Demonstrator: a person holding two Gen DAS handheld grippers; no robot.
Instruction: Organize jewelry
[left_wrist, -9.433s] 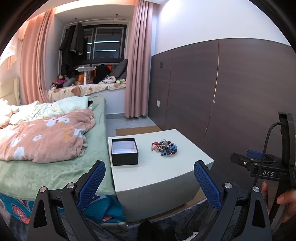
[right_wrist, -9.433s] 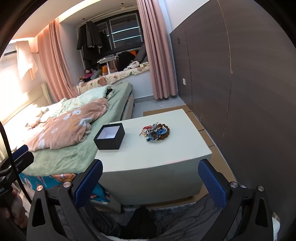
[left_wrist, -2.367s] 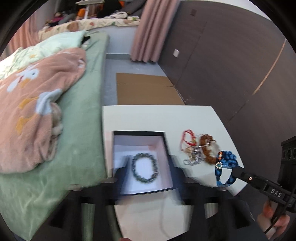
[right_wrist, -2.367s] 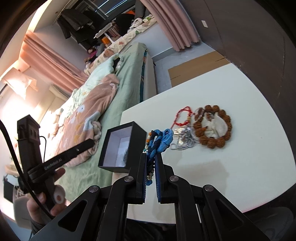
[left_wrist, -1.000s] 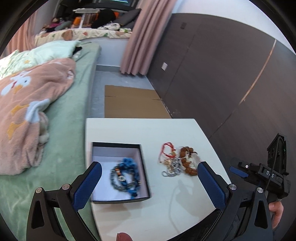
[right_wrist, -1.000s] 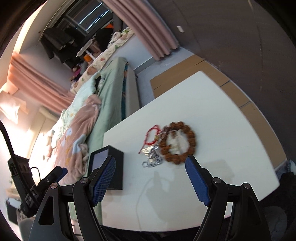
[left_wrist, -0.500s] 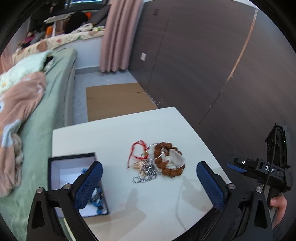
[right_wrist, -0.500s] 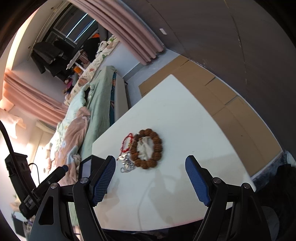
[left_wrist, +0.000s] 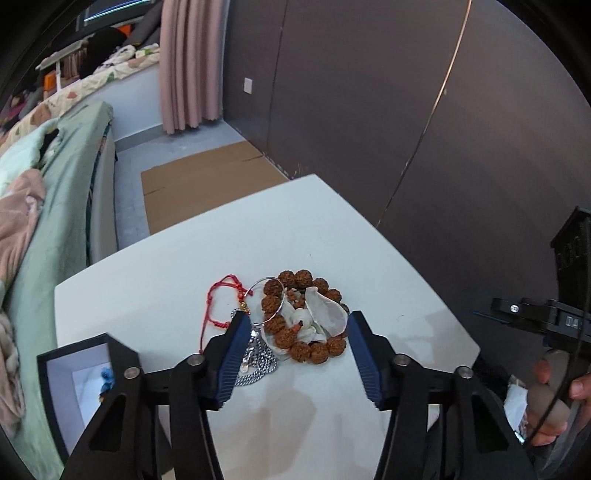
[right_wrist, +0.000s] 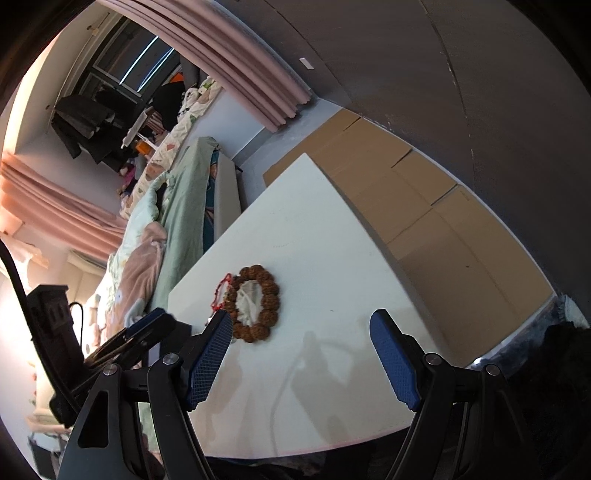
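The left gripper (left_wrist: 295, 328) hangs with its fingers spread wide and empty around a brown bead bracelet (left_wrist: 304, 321) lying on the white surface (left_wrist: 325, 240), beside a red cord (left_wrist: 218, 306) and silver chain (left_wrist: 256, 363). The right gripper (right_wrist: 303, 334) also gapes empty, and no writing is legible. A black box (left_wrist: 51, 391) sits at the surface's left corner.

Black left gripper (left_wrist: 295, 332), right gripper (right_wrist: 301, 332): 2 blue ribbed pads, silver screws.

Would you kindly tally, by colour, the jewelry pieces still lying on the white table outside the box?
Brown: 1, the beaded bracelet
Red: 1, the cord bracelet
Silver: 2, the thin bangle and the chain
White: 1, the pale piece inside the bead ring
Total: 5, as far as the tangle lets me tell.
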